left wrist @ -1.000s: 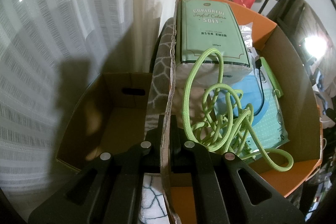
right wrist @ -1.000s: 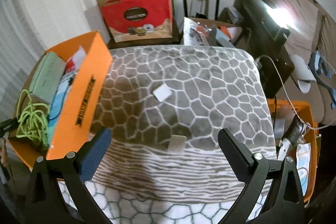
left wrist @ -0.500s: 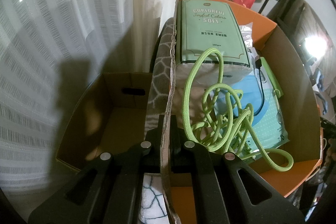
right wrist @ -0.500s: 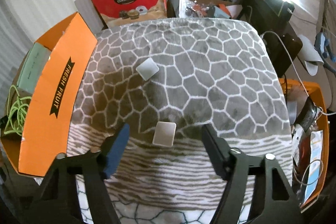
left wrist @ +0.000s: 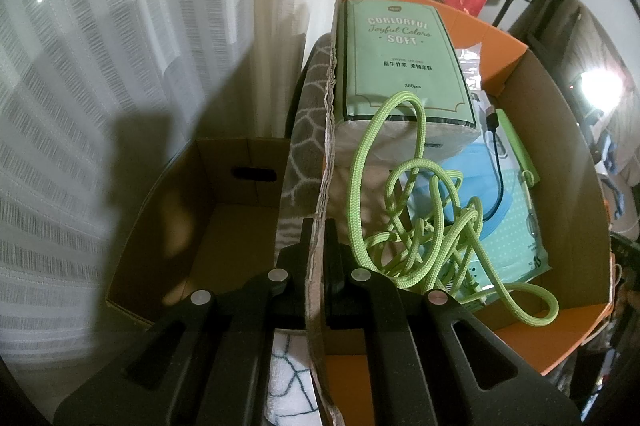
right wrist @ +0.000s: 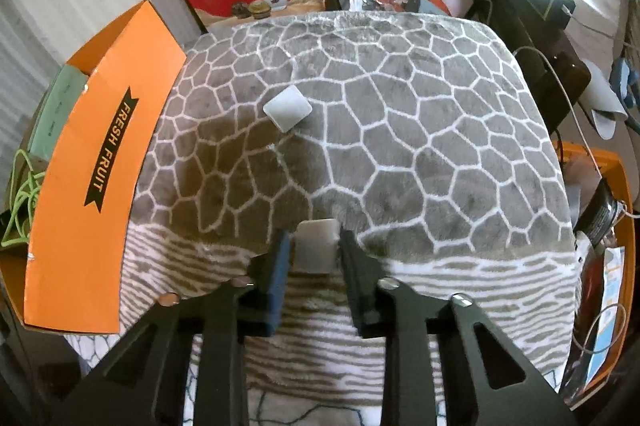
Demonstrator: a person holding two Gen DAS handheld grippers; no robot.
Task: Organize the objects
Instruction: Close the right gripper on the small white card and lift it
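The left gripper [left wrist: 319, 246] pinches the box wall [left wrist: 320, 194], but the right gripper [right wrist: 313, 250], fingers either side of the pad [right wrist: 315, 251], could snag the fuzzy blanket [right wrist: 400, 130].

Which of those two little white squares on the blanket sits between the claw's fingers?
The nearer white square, framed by the right gripper; the other square lies farther off, alone.
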